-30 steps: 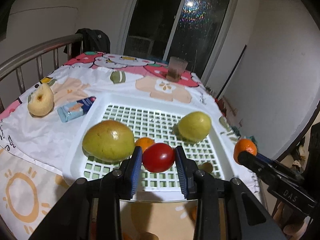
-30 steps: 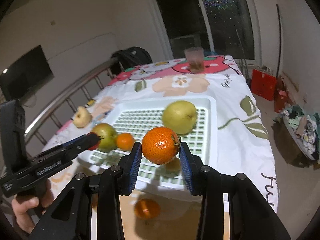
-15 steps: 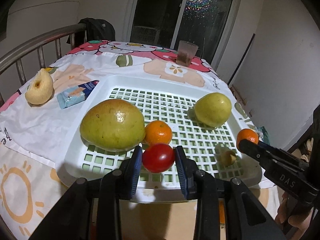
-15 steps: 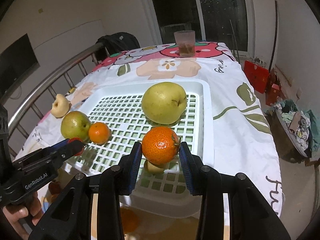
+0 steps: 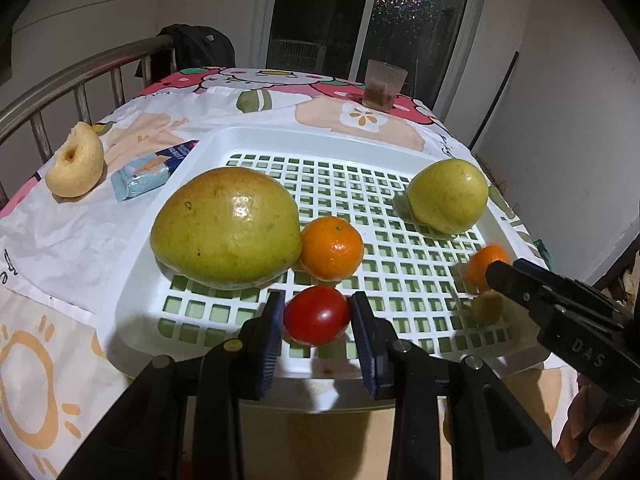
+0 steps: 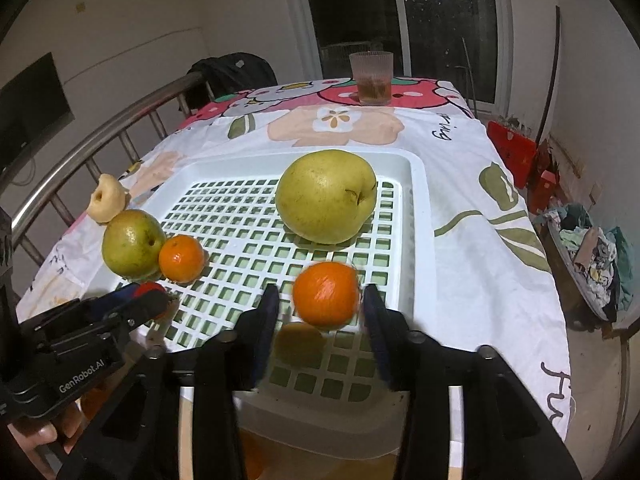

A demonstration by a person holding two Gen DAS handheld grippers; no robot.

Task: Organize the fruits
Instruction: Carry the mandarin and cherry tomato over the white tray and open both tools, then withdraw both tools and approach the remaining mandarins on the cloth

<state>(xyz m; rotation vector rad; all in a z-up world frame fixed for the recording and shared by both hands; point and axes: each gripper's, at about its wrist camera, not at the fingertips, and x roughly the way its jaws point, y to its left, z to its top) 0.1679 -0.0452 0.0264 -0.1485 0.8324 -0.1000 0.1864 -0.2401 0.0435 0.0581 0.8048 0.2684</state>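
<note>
A white slotted tray (image 5: 280, 140) (image 6: 420, 216) holds a large green fruit (image 5: 226, 226) (image 6: 132, 242), a small orange (image 5: 331, 248) (image 6: 181, 258) and a yellow-green pear (image 5: 448, 196) (image 6: 326, 196). My left gripper (image 5: 318, 320) is shut on a red tomato (image 5: 316, 314) just above the tray's near edge. My right gripper (image 6: 320, 312) has opened; a blurred orange (image 6: 326, 294) (image 5: 482, 266) sits between its parted jaws, low over the tray. A small yellowish piece (image 6: 298, 344) (image 5: 486, 308) lies under it.
On the cartoon tablecloth left of the tray lie a cored pale fruit (image 5: 76, 164) (image 6: 107, 198) and a blue packet (image 5: 150, 170). A glass cup (image 5: 384, 84) (image 6: 371, 78) stands at the far end. A metal rail (image 5: 80, 76) runs along the left.
Both grippers moved forward and down over the tray. The right gripper's jaws spread apart and the orange is no longer pinched. The left gripper keeps hold of the tomato.
</note>
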